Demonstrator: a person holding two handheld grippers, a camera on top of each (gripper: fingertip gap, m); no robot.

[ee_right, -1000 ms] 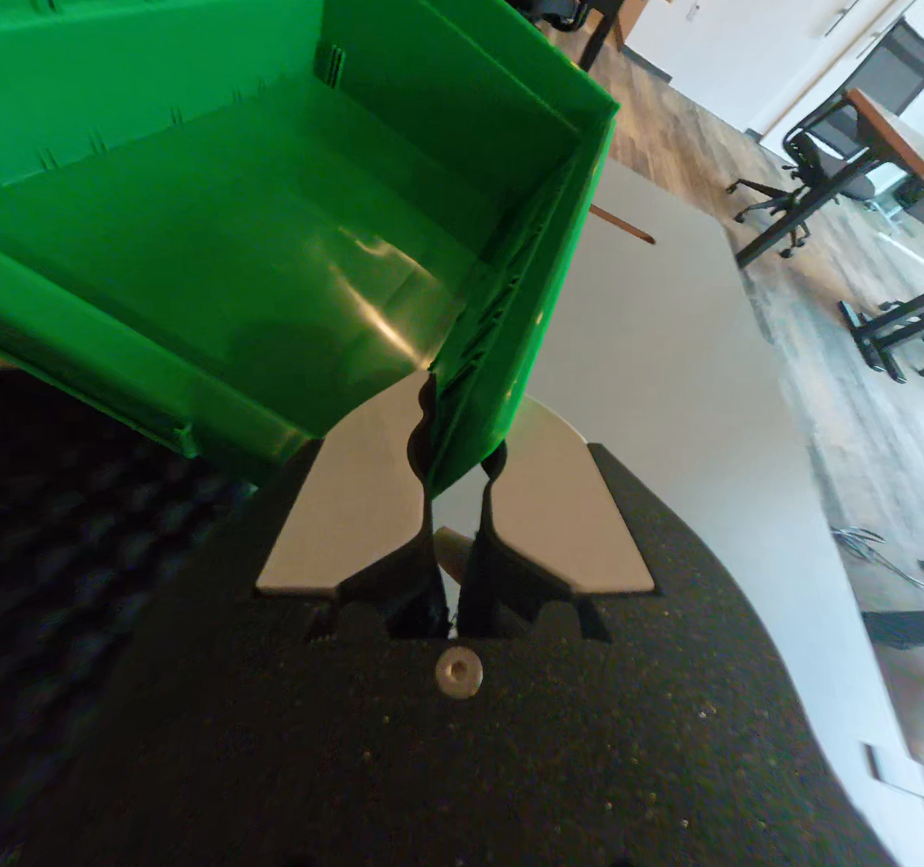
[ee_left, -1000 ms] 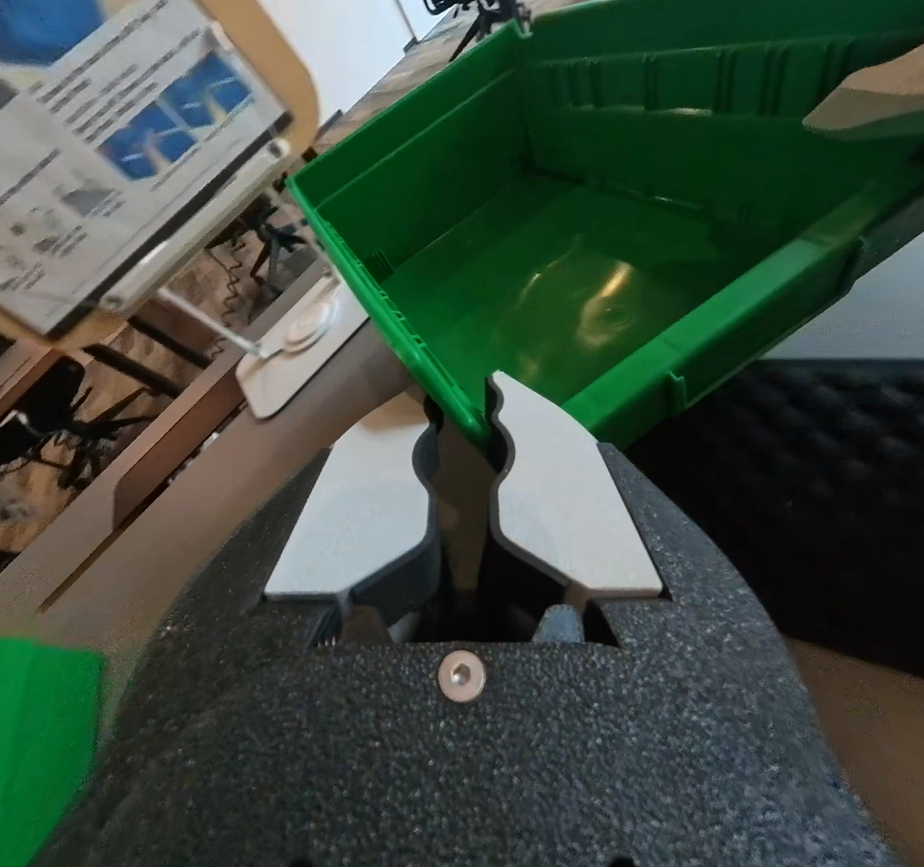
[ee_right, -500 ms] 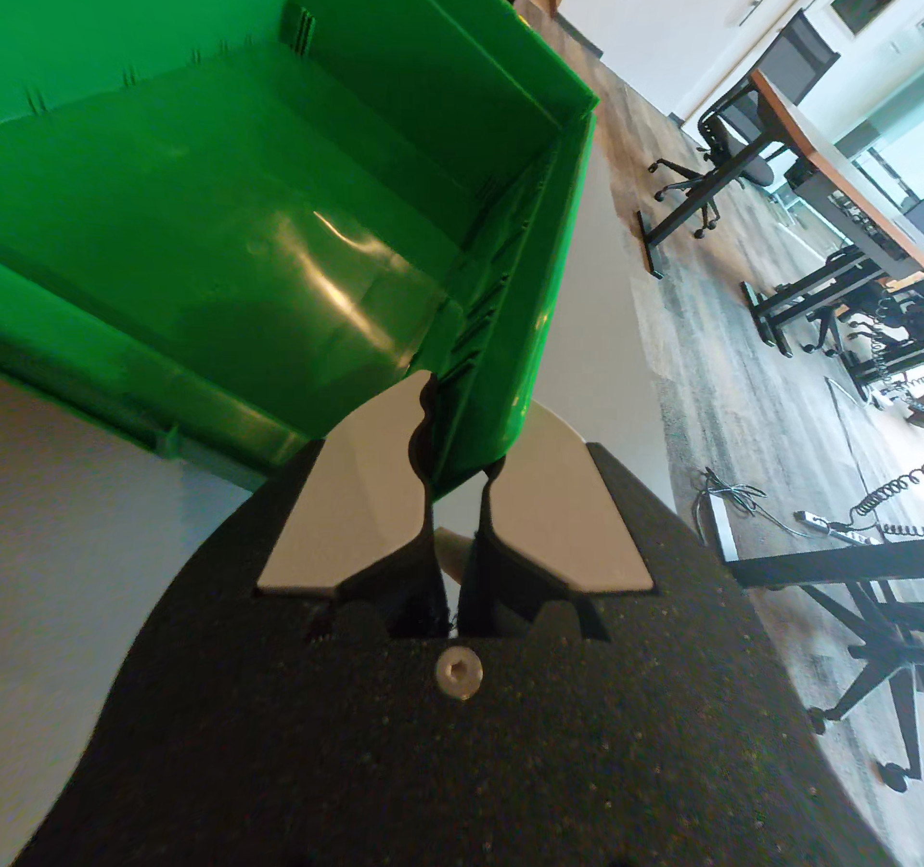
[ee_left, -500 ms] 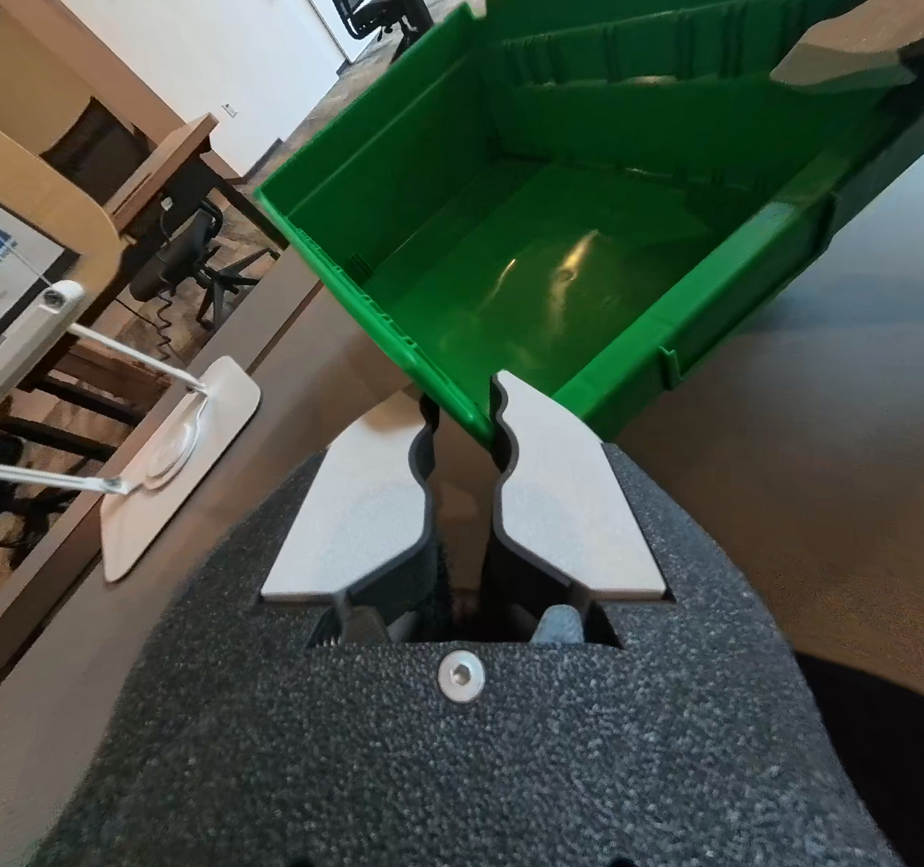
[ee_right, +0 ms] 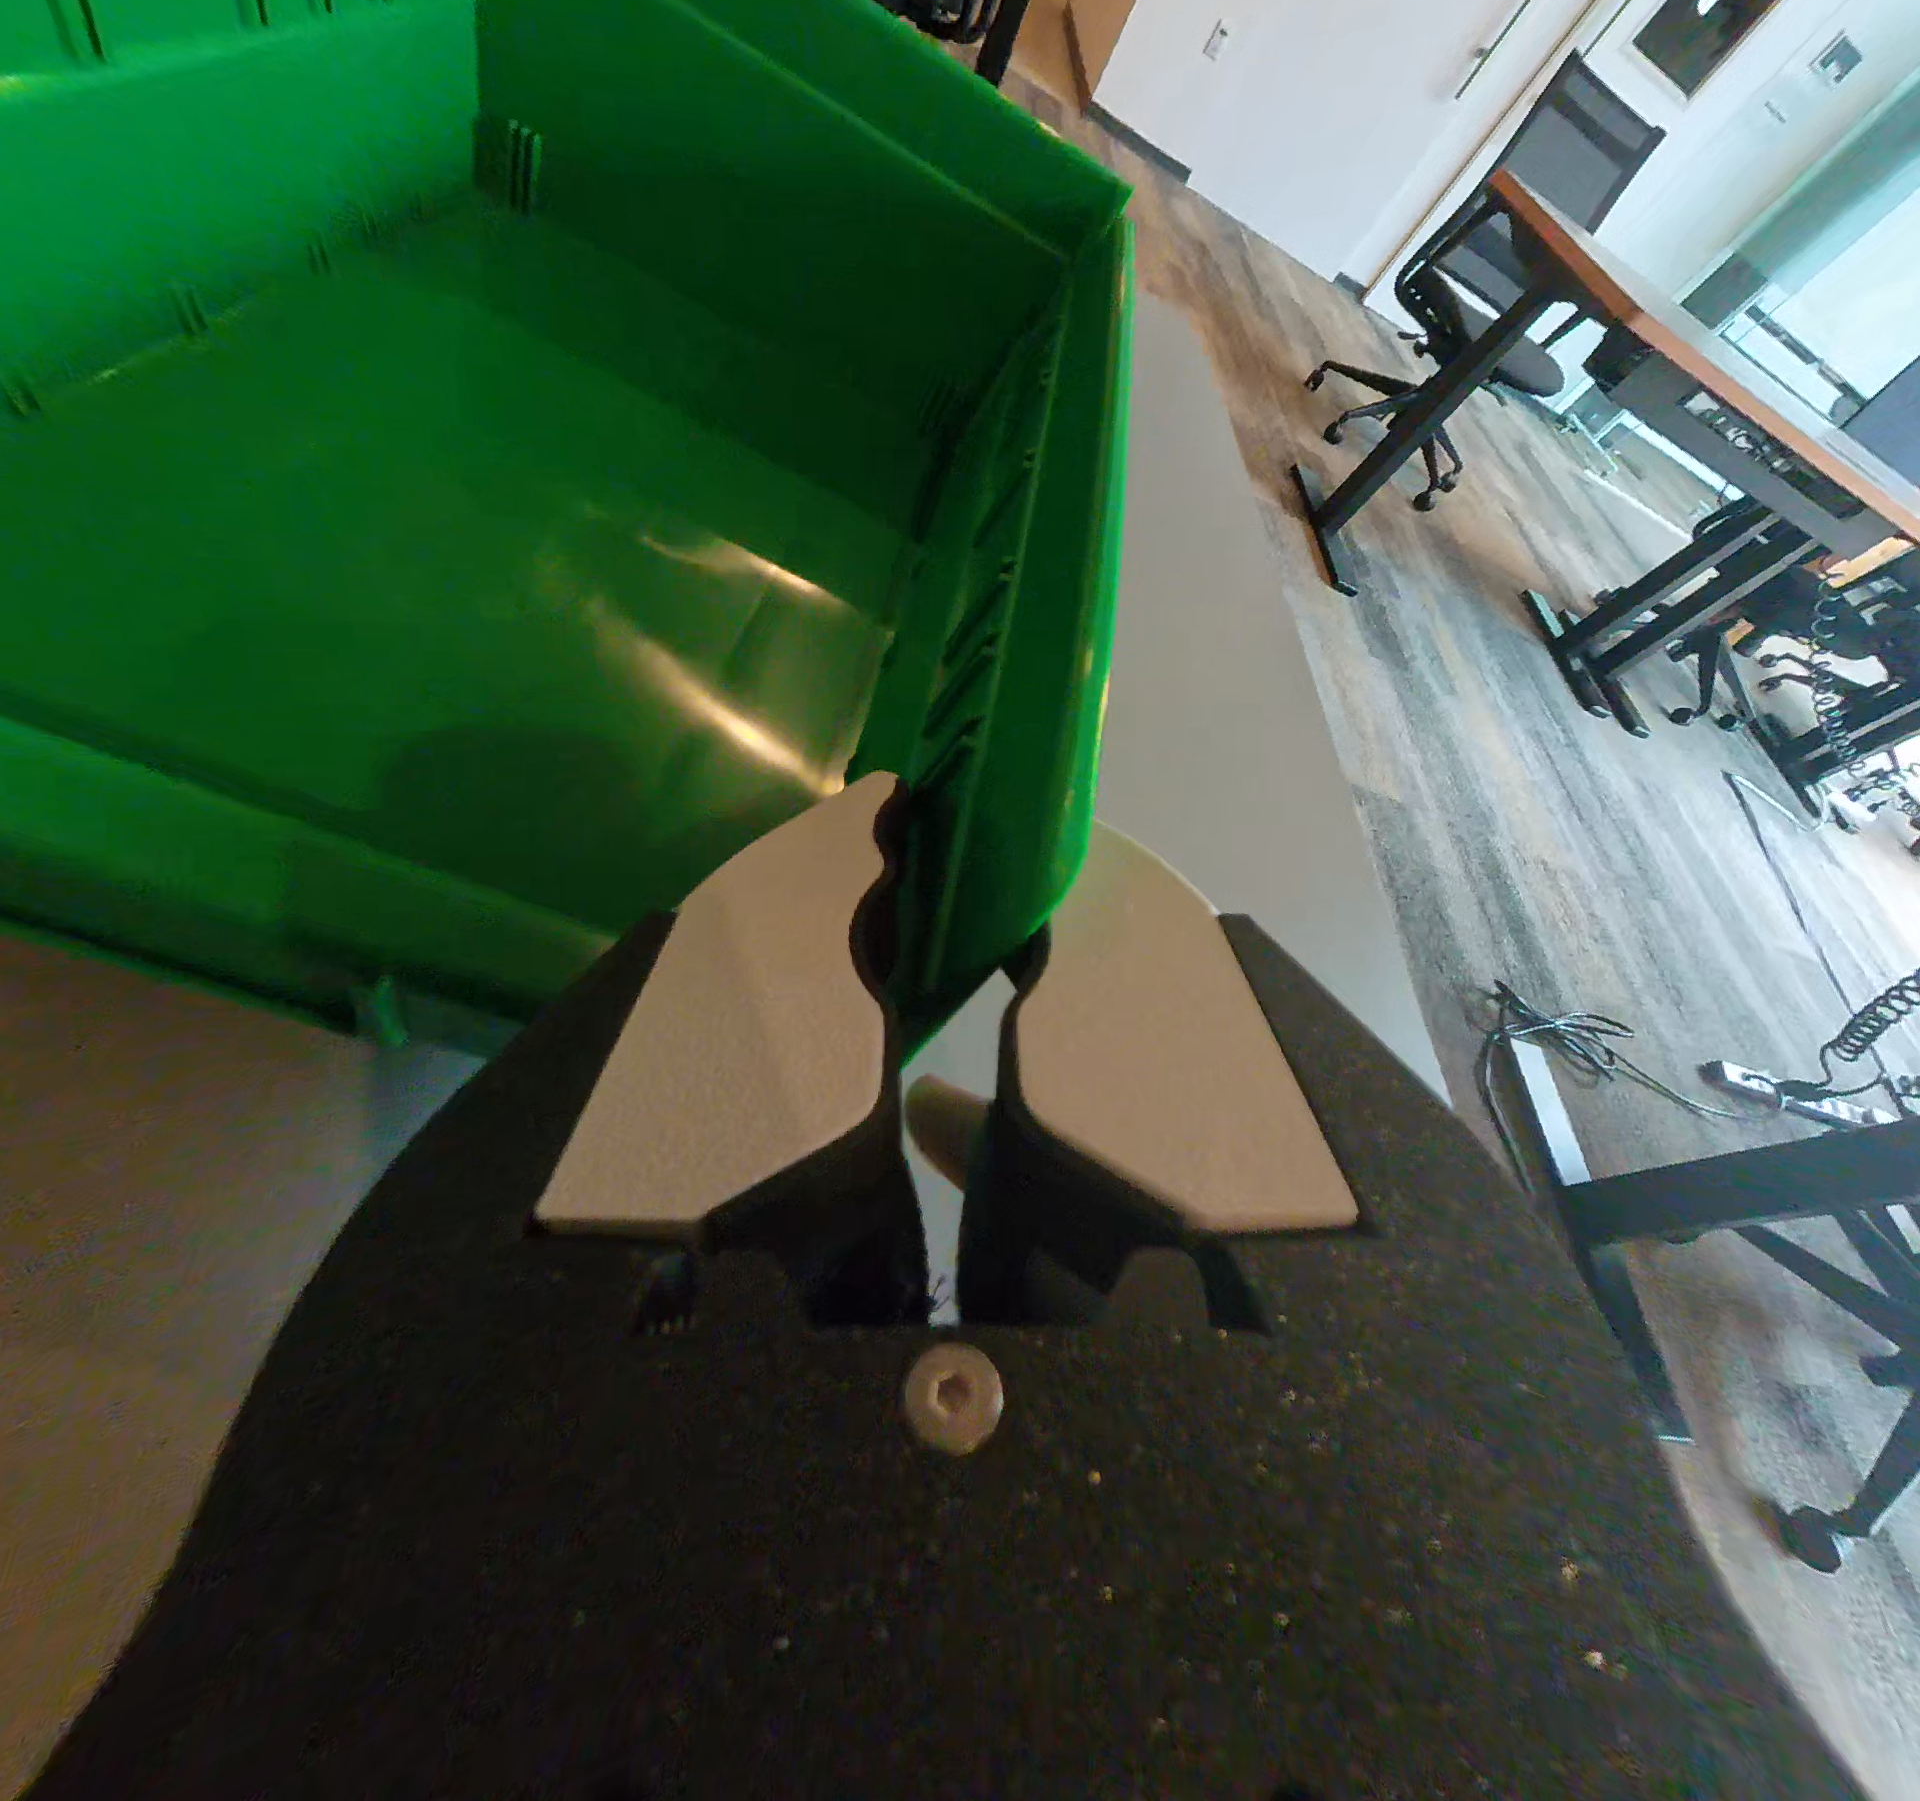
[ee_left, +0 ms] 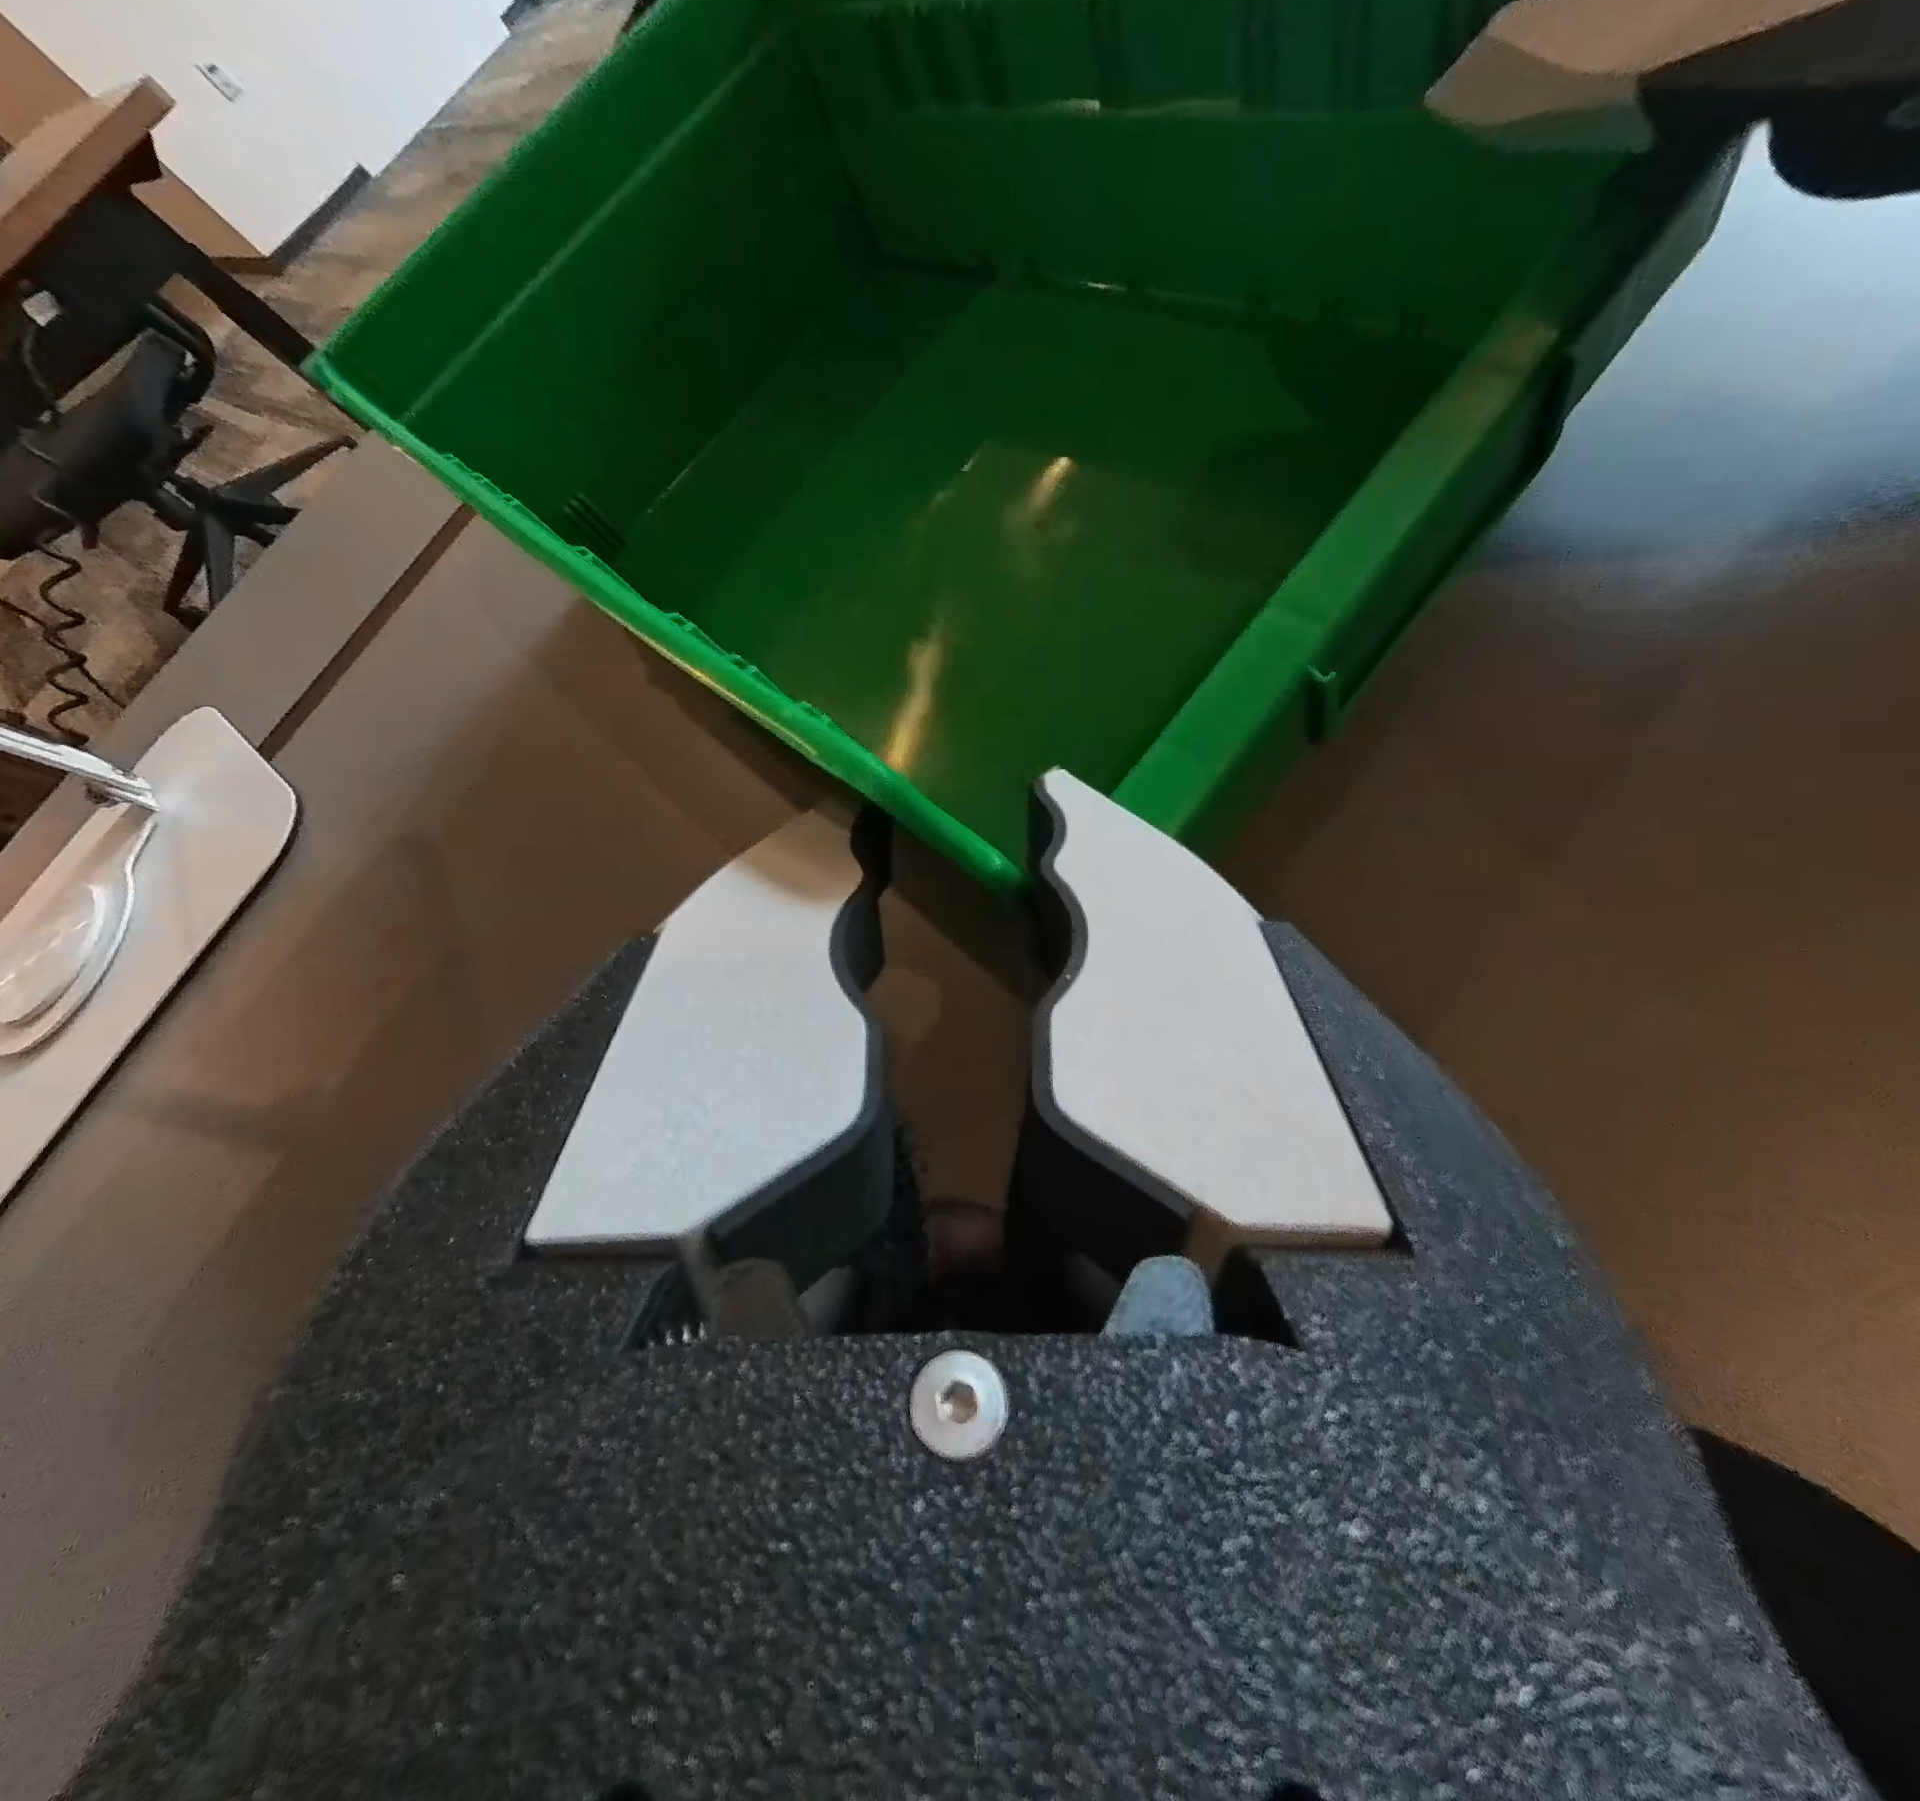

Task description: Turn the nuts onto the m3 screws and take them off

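An empty green plastic bin (ee_left: 935, 504) hangs tilted over the brown table; no nuts or screws show in it. My left gripper (ee_left: 951, 847) is open at the bin's near left corner. The rim passes between its fingers, up against the right pad, with a clear gap to the left pad. My right gripper (ee_right: 966, 868) is shut on the bin's right side wall (ee_right: 997, 712), one finger inside the bin and one outside. Its finger also shows in the left wrist view (ee_left: 1558, 78) at the top right, on the bin's rim.
The brown table (ee_left: 416, 1024) lies under the bin. A white stand base (ee_left: 135, 878) sits on the table at the left. A black foam mat (ee_left: 1829, 1595) lies at the lower right. Desks and office chairs (ee_right: 1507, 349) stand on the floor beyond. The grippers' ends are close to 20 cm from one another.
My left jaws have widened and let go of the bin's rim. The right gripper still clamps the side wall. The bin has moved from over the black mat to over the bare table.
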